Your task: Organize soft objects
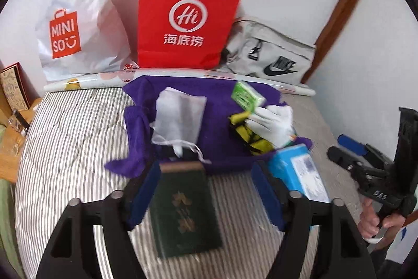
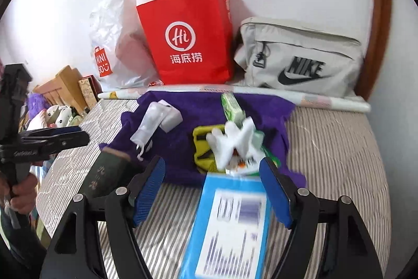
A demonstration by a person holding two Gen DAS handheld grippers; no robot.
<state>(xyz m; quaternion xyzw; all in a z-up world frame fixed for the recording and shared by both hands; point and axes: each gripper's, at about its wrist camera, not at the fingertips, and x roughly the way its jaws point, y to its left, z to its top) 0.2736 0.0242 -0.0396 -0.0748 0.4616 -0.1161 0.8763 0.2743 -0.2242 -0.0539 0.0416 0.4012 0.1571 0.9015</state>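
Both pairs of fingers stood wide apart and gripped nothing. Between the blue pads of the left gripper lay a dark green hard-covered book with gold lettering, flat on the striped quilted bed and touched by neither pad; between those of the right gripper lay a light blue rectangular carton with a printed white label, likewise free. Just beyond both fingertips a crumpled purple fleecy cloth was spread as a sort of collecting ground, I judged, since the soft things were gathered on it: a white non-woven drawstring pouch beyond the left fingers, and beyond the right a white knitted glove slumped over a yellow and black fabric piece, with a small green packet just behind. The two stiff, boxy items sat off the cloth on its near side, seemingly sorted apart from the limp ones. Farther beyond, against the wall, stood a glossy red paper carrier bag, a crinkled white plastic shopping bag and a grey canvas sports bag.
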